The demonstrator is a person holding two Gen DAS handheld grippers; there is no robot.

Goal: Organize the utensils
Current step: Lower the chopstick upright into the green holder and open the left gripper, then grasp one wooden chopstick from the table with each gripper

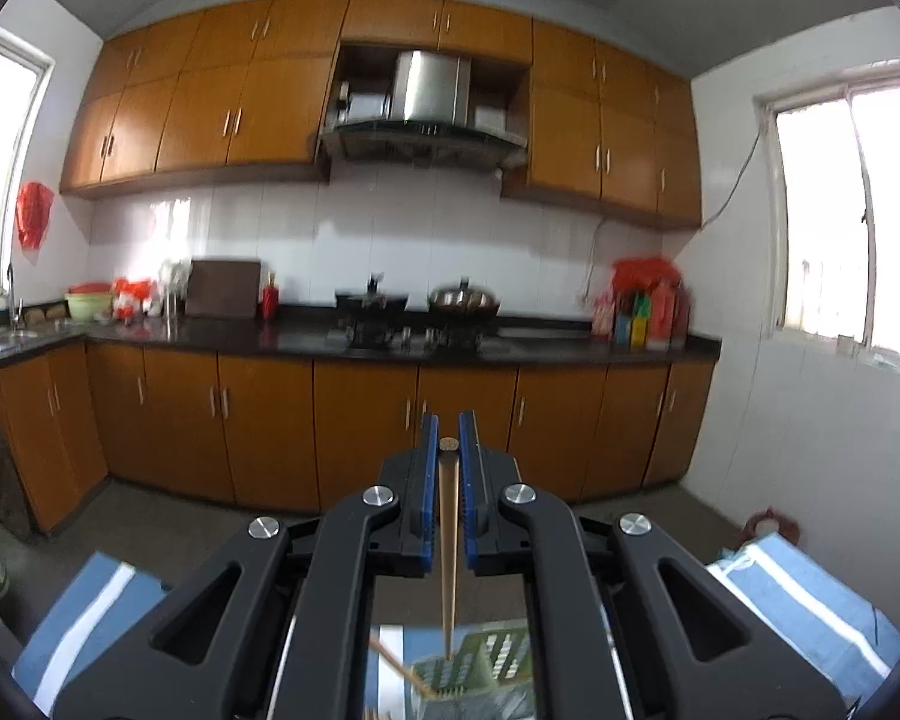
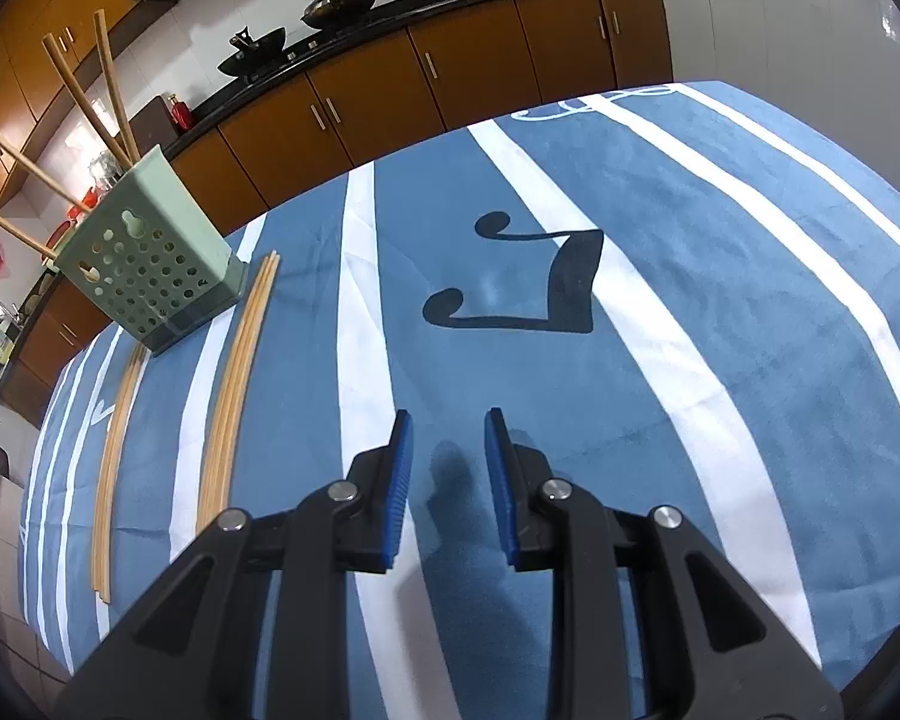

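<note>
Chopsticks (image 2: 81, 102) are standing slanted in the green holder (image 2: 144, 258); more chopsticks (image 2: 234, 384) are lying on the blue cloth (image 2: 690, 300) beside it. My left gripper (image 1: 448, 456) is clamping one chopstick (image 1: 448, 546) above that holder; my right gripper (image 2: 448, 456) is hovering, jaws apart, over the cloth.

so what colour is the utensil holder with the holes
Pale green utensil holder, clearest in the right wrist view.

This is a home kitchen: orange-brown wall cabinets (image 1: 210, 102) flank a steel range hood (image 1: 429, 102) above a dark counter (image 1: 306, 336) carrying a gas stove (image 1: 414, 333), a lidded wok (image 1: 463, 299) and condiment bottles (image 1: 648, 309).
</note>
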